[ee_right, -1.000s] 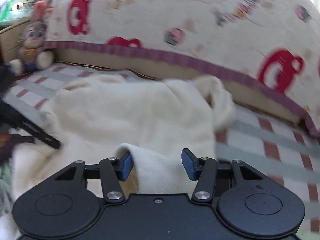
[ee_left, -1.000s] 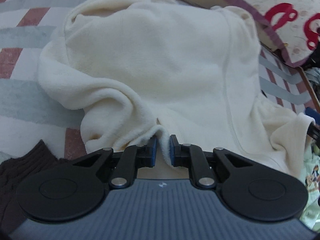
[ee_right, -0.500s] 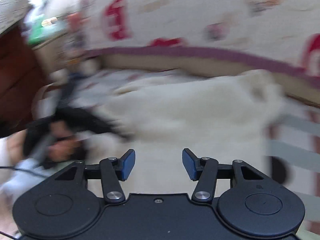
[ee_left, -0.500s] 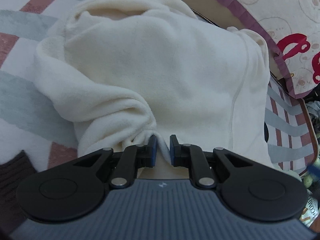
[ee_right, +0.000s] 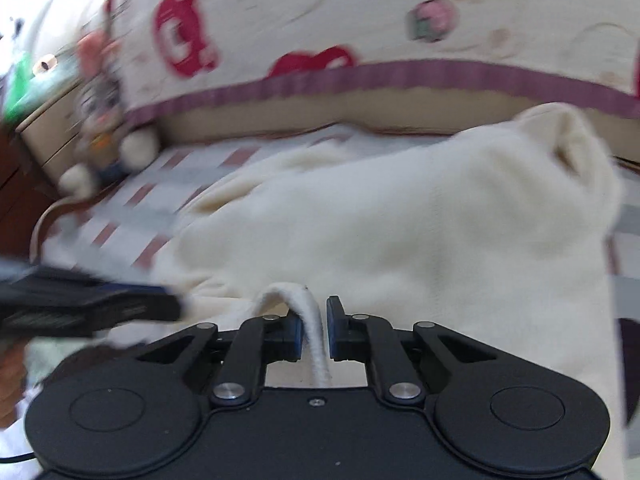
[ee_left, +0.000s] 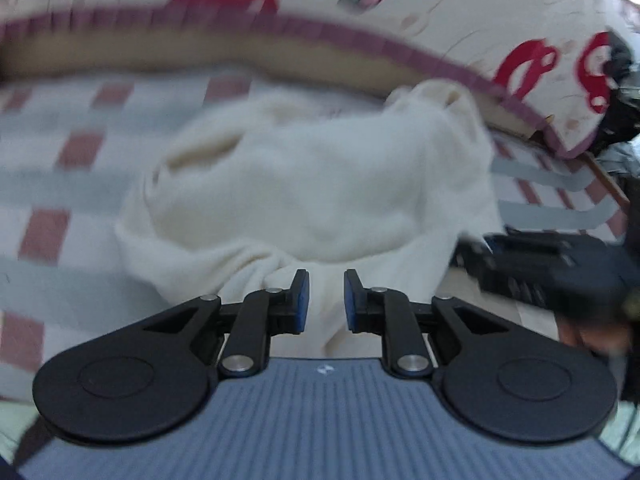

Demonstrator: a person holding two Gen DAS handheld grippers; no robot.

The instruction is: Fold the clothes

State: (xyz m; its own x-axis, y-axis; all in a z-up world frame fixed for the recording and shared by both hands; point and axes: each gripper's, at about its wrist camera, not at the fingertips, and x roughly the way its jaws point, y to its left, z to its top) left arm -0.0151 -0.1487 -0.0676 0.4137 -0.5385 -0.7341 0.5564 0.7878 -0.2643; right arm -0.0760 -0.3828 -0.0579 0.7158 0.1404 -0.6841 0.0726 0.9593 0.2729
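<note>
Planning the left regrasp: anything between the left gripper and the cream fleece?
Nothing visible. The left gripper, jaws just opened, hangs right over the cream fleece. The right gripper, jaws just closed on a fleece edge, is off to one side.

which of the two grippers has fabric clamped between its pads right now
The right gripper: its jaws have just closed on the cream garment's hem. The left gripper's pads stand apart, gripping nothing.

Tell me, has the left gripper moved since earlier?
Yes, upward: the purple-edged cushion, formerly top right, now spans the view. The left gripper has just been opening its jaws, freeing the cream fleece.
</note>
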